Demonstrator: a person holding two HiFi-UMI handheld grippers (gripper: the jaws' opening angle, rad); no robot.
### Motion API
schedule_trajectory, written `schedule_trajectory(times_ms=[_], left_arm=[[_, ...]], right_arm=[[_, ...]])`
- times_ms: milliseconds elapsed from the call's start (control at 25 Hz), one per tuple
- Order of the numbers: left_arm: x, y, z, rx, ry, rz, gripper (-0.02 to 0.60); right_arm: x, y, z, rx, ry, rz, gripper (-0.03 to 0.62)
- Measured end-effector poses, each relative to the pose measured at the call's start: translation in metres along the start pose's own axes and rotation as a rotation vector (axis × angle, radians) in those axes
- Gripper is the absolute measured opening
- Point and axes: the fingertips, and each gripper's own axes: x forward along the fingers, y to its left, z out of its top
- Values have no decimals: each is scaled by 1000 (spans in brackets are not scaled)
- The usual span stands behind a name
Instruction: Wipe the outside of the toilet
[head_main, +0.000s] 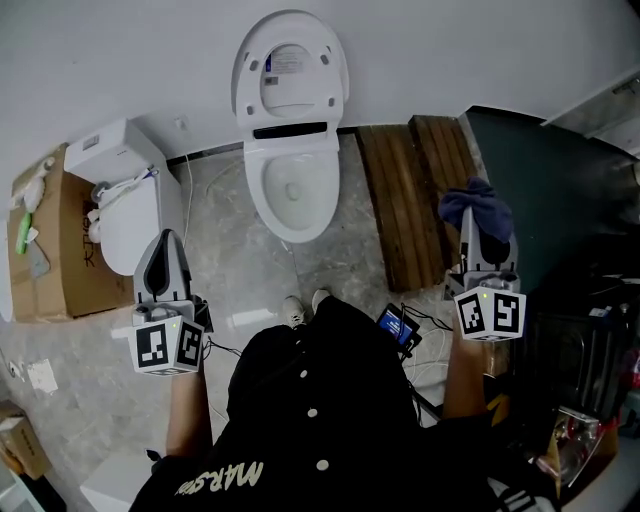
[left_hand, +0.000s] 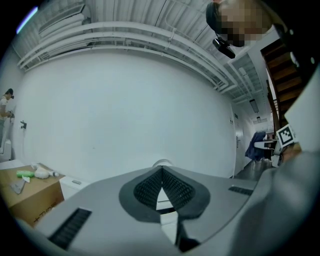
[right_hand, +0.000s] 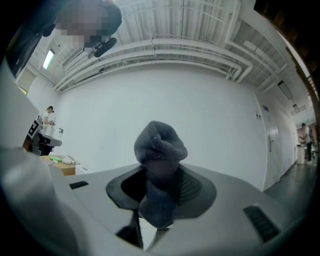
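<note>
Toilet (head_main: 290, 190) on marbled floor (head_main: 230, 285); white wall (head_main: 120, 60)

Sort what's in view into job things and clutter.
Job: toilet; cloth, clamped in right gripper.
Clutter: second toilet; cardboard box; wooden boards.

The dark cloth (right_hand: 159, 150) conceals the tips of the right tongs (right_hand: 159, 175). Beyond the left tongs (left_hand: 161, 181), only a sliver of the toilet (left_hand: 162, 162) shows.

Bright even indoor light; soft shadows; strong fisheye warp, dark vignette at corners.
</note>
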Motion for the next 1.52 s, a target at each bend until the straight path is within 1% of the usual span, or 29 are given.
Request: schedule_trajectory(times_ms=[280,520,880,1040,1240,1360,1520], left_arm=[[-9,-22,10,34,-32,32,11],[-13,-31,19,36,-70,61,11],[-30,-24,29,45,-124,119,11],[-35,-19,25,63,-117,141,11],[-32,-23,34,69,-136,131,11],[-32,-22,33,89,-129,132,11],[-28,-24,38,62,-143,129,11]], right_arm=[[11,8,-1,-10,-10,85,135],[13,12,-2,-1,-14,132,135],[10,2,2,18,-34,120,133],[9,2,1,11,-41,113,133],[9,2,-2,14,-33,107,132],[9,3,-1,9,-32,112,132],[11,2,0,0,-31,113,132]])
